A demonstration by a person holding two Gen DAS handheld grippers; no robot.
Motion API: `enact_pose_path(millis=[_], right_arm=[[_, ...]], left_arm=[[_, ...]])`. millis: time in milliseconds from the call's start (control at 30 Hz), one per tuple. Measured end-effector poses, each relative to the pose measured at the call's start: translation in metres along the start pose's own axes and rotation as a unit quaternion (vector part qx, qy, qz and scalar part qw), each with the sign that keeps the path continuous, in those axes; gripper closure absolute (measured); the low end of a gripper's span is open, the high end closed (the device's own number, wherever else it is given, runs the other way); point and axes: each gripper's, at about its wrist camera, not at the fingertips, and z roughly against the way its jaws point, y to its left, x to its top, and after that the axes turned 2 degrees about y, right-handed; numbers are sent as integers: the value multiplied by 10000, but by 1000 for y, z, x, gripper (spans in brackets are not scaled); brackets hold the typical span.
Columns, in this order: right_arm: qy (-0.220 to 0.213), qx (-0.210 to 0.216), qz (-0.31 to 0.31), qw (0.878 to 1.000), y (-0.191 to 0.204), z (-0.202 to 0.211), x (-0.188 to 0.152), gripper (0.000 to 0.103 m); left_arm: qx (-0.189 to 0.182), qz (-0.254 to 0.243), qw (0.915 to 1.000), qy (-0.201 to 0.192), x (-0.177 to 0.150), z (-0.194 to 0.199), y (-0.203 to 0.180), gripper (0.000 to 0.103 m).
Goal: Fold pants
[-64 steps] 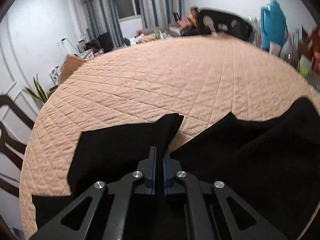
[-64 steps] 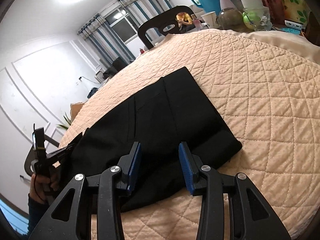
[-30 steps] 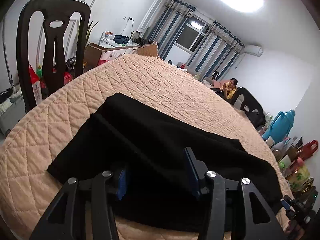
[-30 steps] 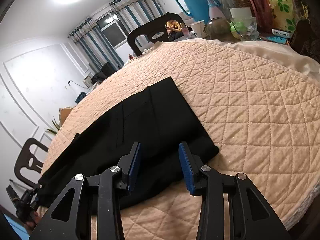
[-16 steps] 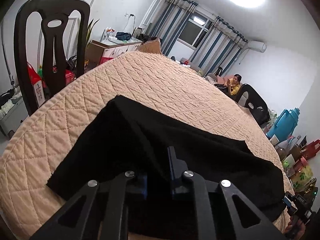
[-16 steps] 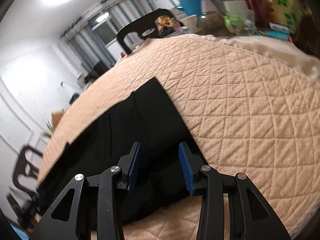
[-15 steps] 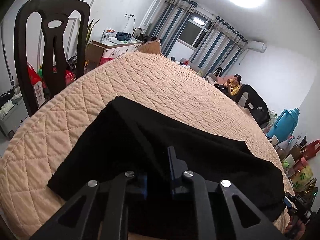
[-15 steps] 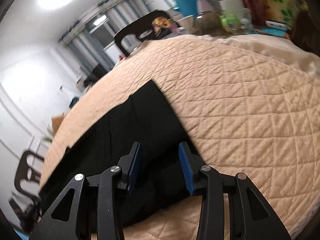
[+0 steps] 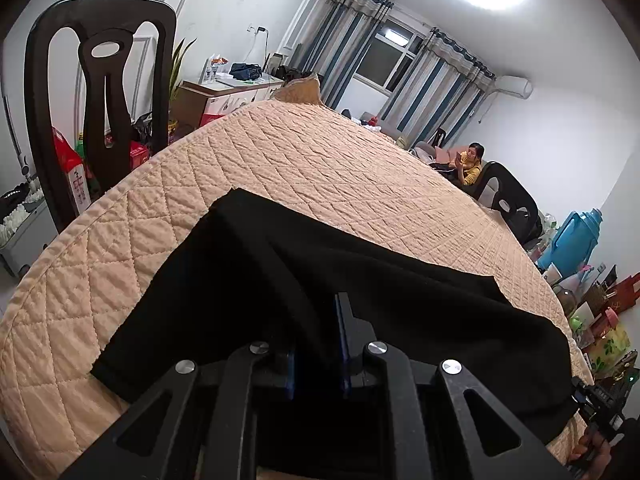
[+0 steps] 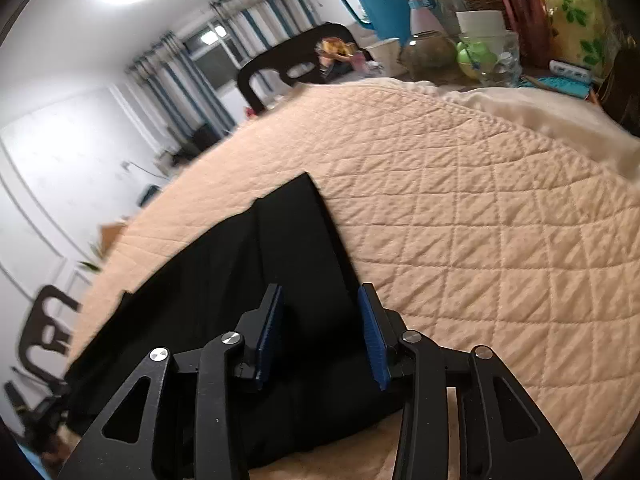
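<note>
Black fabric pants (image 9: 328, 280) lay on the peach quilted table cover (image 9: 304, 168), left gripper (image 9: 316, 344) pinched narrow on a raised fold that hid its left pad, right gripper (image 10: 320, 332) spread wide over the pants' near end, its pads' contact with the cloth unclear.

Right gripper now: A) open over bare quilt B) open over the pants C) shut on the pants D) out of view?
B: the right gripper has its jaws spread apart with the black pants lying between and under them, nothing pinched.
</note>
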Motion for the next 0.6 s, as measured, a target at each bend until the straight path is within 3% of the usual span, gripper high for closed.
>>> enact_pose_path(millis=[67, 133, 400, 500, 600], right_arm=[[37, 89, 15, 10000, -3, 0, 1, 81], [20, 113, 73, 9999, -3, 5, 6, 93], [-540, 735, 60, 9958, 5, 66, 19, 97], [-523, 622, -24, 9967, 2, 72, 11, 98], [-149, 354, -242, 9990, -15, 53, 1, 98]], left_arm=[[13, -29, 10000, 0, 1, 0, -2, 90], [24, -62, 10000, -26, 3, 2, -3, 95], [-407, 155, 9982, -406, 21, 40, 4, 98], [-382, 173, 9983, -395, 14, 44, 10, 98], [-217, 199, 9995, -147, 2, 31, 19, 98]])
